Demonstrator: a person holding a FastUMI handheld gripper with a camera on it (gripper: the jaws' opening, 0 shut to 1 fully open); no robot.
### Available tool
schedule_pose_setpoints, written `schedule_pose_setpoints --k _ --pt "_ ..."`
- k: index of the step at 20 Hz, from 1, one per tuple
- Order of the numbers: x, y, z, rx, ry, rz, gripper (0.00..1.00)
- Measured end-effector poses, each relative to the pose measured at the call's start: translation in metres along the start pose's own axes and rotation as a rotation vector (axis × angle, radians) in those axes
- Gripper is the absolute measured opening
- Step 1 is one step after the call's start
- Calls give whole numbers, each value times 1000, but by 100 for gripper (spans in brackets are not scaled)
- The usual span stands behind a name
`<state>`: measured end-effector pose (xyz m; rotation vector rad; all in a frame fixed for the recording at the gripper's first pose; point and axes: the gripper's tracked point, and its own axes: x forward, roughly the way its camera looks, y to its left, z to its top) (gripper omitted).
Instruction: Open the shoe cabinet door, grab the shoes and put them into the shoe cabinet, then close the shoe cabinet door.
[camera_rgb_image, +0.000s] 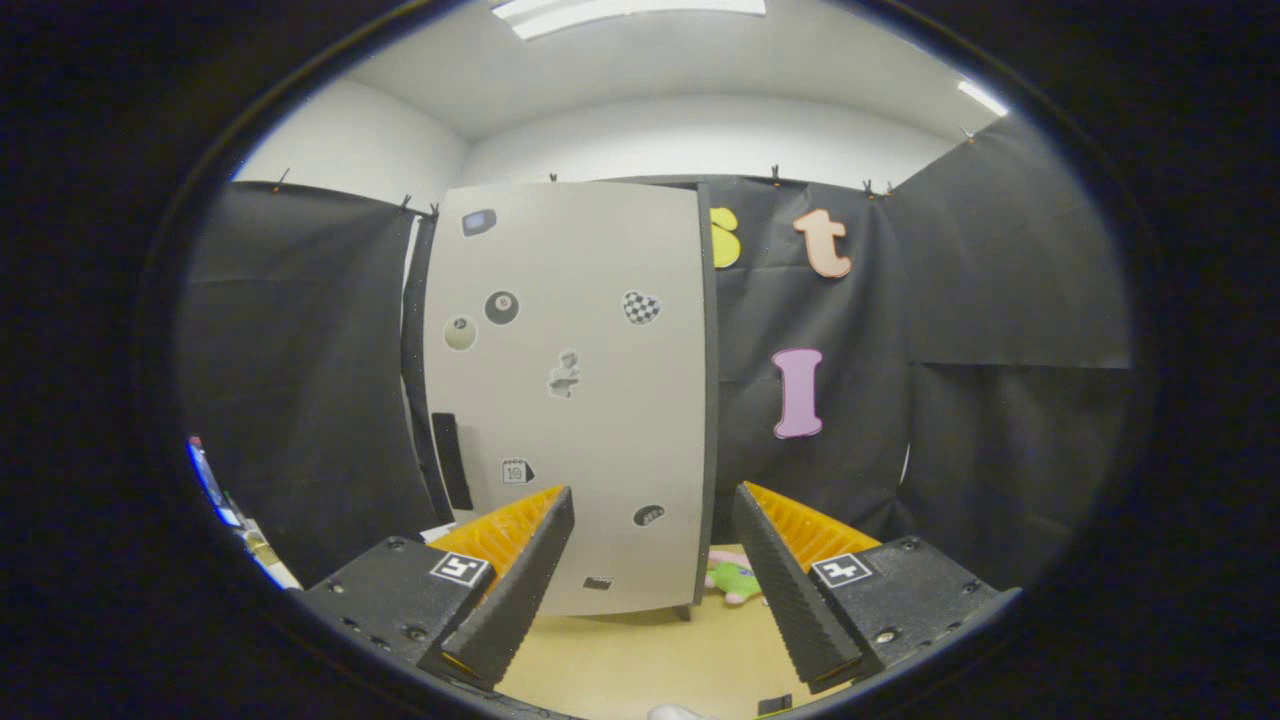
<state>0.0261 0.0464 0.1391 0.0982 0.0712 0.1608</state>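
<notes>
Shoe cabinet (570, 400) stands straight ahead of me, upright, pale front. Its door (600, 440) lies flush and closed, with no gap showing along either edge. Dark upright handle (452, 460) sits low on the cabinet's left side.

My gripper (655, 495) is spread wide with nothing between the fingers, which touch nothing. The lower half of the cabinet door shows in the gap between them.

At the cabinet's lower right corner, on the tan surface (640, 650) and just beside the foot, lies a small green-and-pink thing (733, 580). It may be a shoe, but it is too small and too hidden behind my right finger to be sure.

Step in hand, as I judge it: a closed door fits either end of the job. If the green-and-pink thing is a shoe, then it lies outside the cabinet and the door stands between it and its place, so this would be the door-opening stage. That would call for swinging left toward the handle, lining both fingers across it and closing on it squarely; the handle is narrow and lies close to the panel, so a shallow bite could slip. Whether any shoe already sits inside the cabinet I cannot tell.

Count:
- cabinet — one
- door — one
- handle — one
- stickers (501, 307) on the door — eight
- green-and-pink thing — one
- pale scrap (680, 712) in front of the cabinet, nearest me — one, unidentified
</notes>
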Motion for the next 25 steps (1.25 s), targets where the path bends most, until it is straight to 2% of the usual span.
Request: schedule_pose_setpoints --k 3,8,13,17,25 --pt "-19 -40 13 -17 -20 -55 100" --pt "-39 -78 20 -65 -28 -106 100" --pt "-43 -87 14 -19 -17 -106 100" --pt "-47 -100 9 -26 -8 -147 100" --pt "-51 -103 13 -33 -28 -168 100"
